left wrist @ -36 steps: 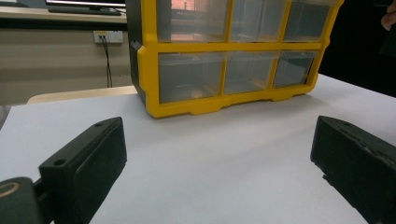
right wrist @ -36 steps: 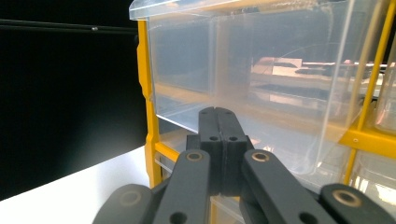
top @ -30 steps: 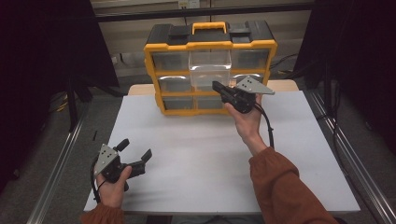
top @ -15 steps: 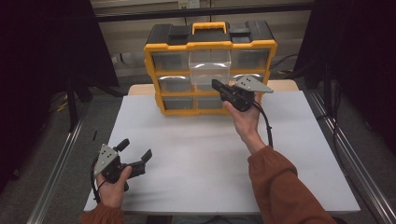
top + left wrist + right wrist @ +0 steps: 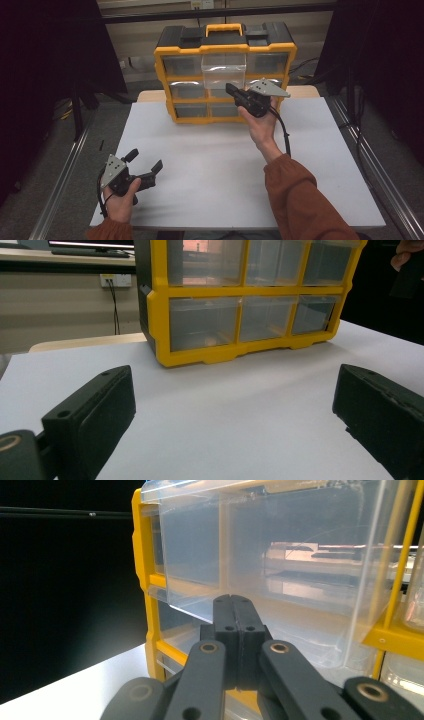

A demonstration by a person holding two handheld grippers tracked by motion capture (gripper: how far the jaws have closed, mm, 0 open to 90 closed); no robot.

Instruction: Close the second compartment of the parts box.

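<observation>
Right tongs (image 5: 231,90) clenched, empty, tips just under the pulled-out clear drawer (image 5: 223,70), top middle of yellow organizer (image 5: 166,82) at back of surface (image 5: 210,165). Left tongs (image 5: 146,160) released, idle. No shift since a second ago: drawer step probably paused.

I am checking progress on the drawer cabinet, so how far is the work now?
Done: the clear top middle drawer of the yellow organizer cabinet already stands pulled out. In hand: the right gripper, fingers pressed together, is just below that drawer, gripping nothing. The left gripper rests open on the white table. Left: probably pushing the drawer back or filling it; the other drawers look closed.
</observation>
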